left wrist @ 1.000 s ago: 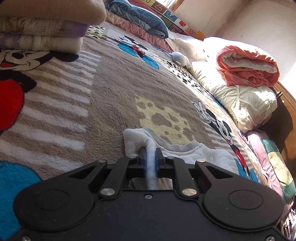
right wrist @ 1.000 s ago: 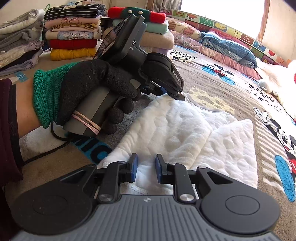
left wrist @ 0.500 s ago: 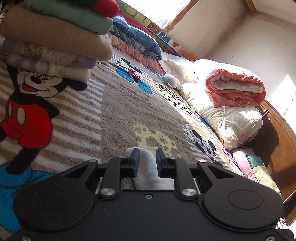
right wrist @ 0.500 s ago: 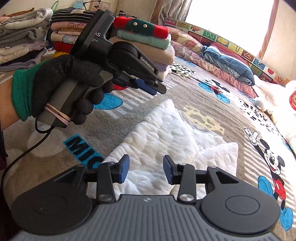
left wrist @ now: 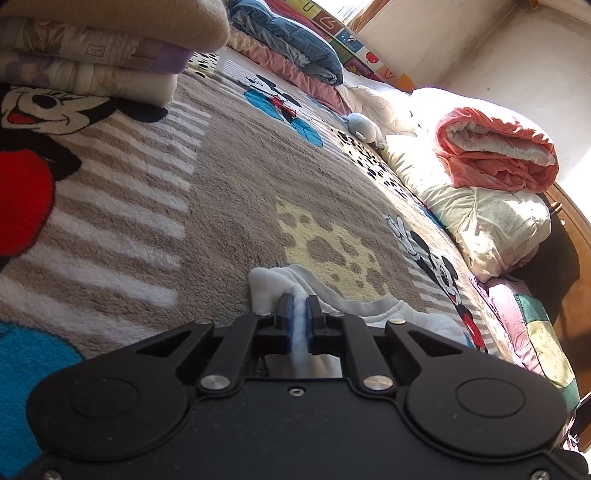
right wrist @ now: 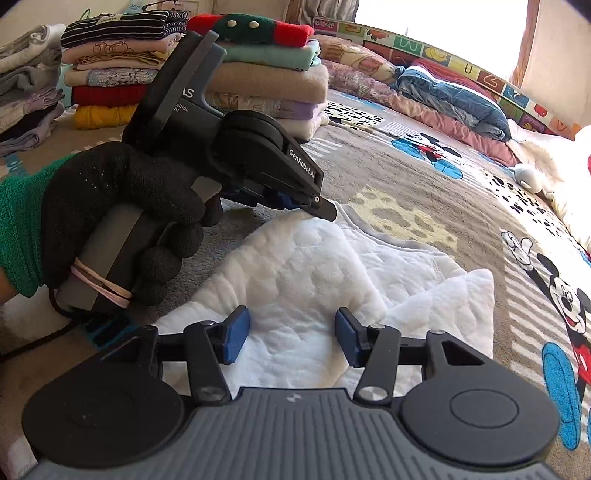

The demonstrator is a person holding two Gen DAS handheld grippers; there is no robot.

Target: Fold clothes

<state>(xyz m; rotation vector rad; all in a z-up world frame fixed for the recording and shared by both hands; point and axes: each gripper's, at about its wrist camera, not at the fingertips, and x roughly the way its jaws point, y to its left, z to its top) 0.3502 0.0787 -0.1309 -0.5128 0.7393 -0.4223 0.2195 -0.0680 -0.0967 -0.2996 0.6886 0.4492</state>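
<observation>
White garment [right wrist: 295,280], part-folded on bed blanket [left wrist: 229,192]: left gripper [left wrist: 300,314] jaws clenched on its far corner to lift a fold; right gripper [right wrist: 291,336] jaws released, hovering above near edge

A bedroom in a home, with laundry sorted on the bed.

A cartoon-mouse fleece blanket [left wrist: 229,177] covers a wide bed, with a wooden bed frame [left wrist: 576,236] showing at its far side. Rolled and folded quilts [left wrist: 495,147] and pillows [right wrist: 450,96] lie along the edge beside plain plastered walls [left wrist: 480,48]. Stacks of folded clothes [right wrist: 118,70] sit on the blanket, and sunlight comes in through a window [right wrist: 439,18].
</observation>
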